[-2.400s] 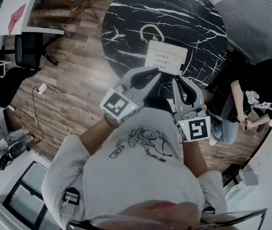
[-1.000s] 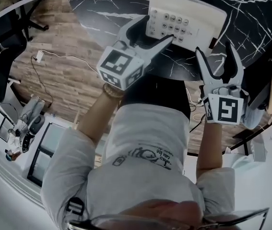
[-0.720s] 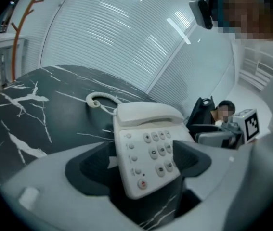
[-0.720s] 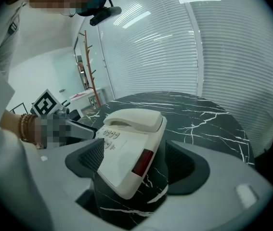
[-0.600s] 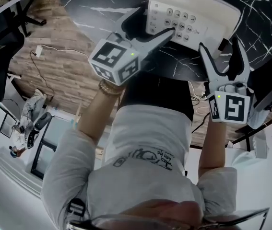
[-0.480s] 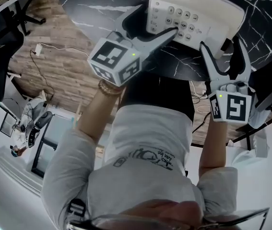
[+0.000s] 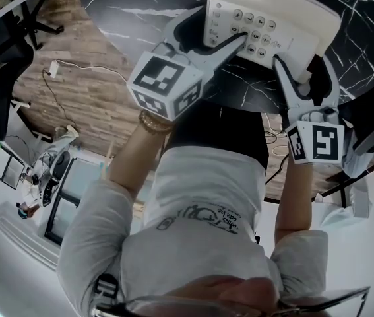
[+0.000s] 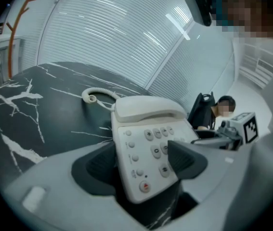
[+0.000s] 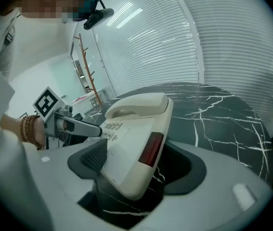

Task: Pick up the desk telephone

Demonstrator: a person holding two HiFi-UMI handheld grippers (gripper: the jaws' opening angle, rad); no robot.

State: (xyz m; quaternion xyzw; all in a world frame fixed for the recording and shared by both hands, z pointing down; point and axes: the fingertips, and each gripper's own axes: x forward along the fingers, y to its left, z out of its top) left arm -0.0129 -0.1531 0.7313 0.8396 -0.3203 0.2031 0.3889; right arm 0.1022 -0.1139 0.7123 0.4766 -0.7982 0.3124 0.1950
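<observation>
We have both claws set on the cream plastic desk telephone (image 7: 292,18), which lies flat on the round black marble-look table with white veins (image 7: 140,5), and nothing is lifted yet.

The left claw (image 8: 143,162) has the phone's near left corner between its jaws. One pad sits just beside the phone's left edge and the other hangs over the keypad. The jaws are spread and closing, and we see no firm press on the casing.

The right claw (image 9: 138,165) straddles the near right corner. Its inner pad lies close over the phone's top face. Its outer pad stands apart from the side with the dark red window, with bare table showing between them. These jaws are closing too.

Beyond both claws, the cream handset (image 8: 148,109) rests in its cradle, and the coiled cream cord (image 8: 95,96) trails off past it on the table.

By our reckoning the approach is done. What is left is finishing both pinches and raising the phone level, so that the handset does not slide off.
</observation>
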